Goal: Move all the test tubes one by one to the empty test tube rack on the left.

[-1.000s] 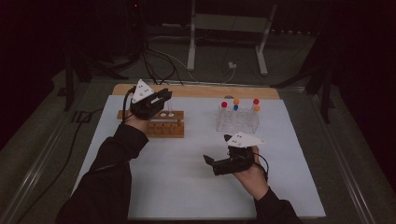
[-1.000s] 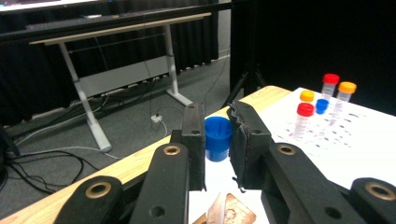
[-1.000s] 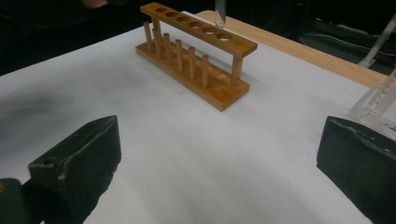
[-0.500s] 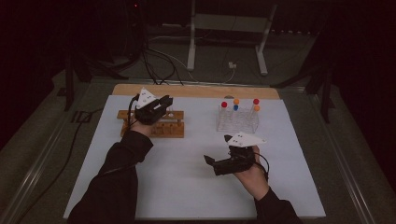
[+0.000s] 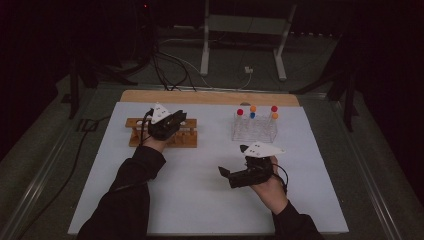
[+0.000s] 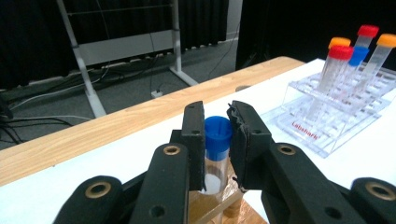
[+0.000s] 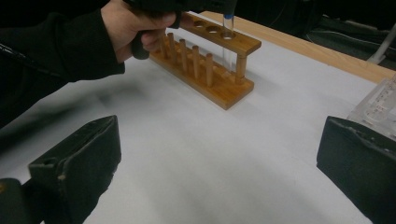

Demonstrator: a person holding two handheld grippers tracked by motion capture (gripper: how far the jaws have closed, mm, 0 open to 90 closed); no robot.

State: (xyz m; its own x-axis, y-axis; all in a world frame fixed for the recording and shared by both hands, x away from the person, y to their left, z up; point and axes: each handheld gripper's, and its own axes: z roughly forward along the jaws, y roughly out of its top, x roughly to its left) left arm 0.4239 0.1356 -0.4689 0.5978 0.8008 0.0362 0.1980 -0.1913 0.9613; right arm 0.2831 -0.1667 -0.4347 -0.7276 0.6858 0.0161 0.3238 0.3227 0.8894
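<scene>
The left gripper (image 6: 217,133) clamps a blue-capped tube (image 6: 217,134) just under its cap, one black pad on each side. The tube stands upright between the jaws, its lower end through the end hole of the wooden rack (image 7: 219,70) on the white mat (image 5: 200,200). In the high view this gripper (image 5: 172,122) sits right over the rack (image 5: 187,140). The right gripper (image 7: 219,163) rests low over bare mat with its jaws spread wide and nothing between them, near the clear plastic rack (image 5: 255,131) of capped tubes
</scene>
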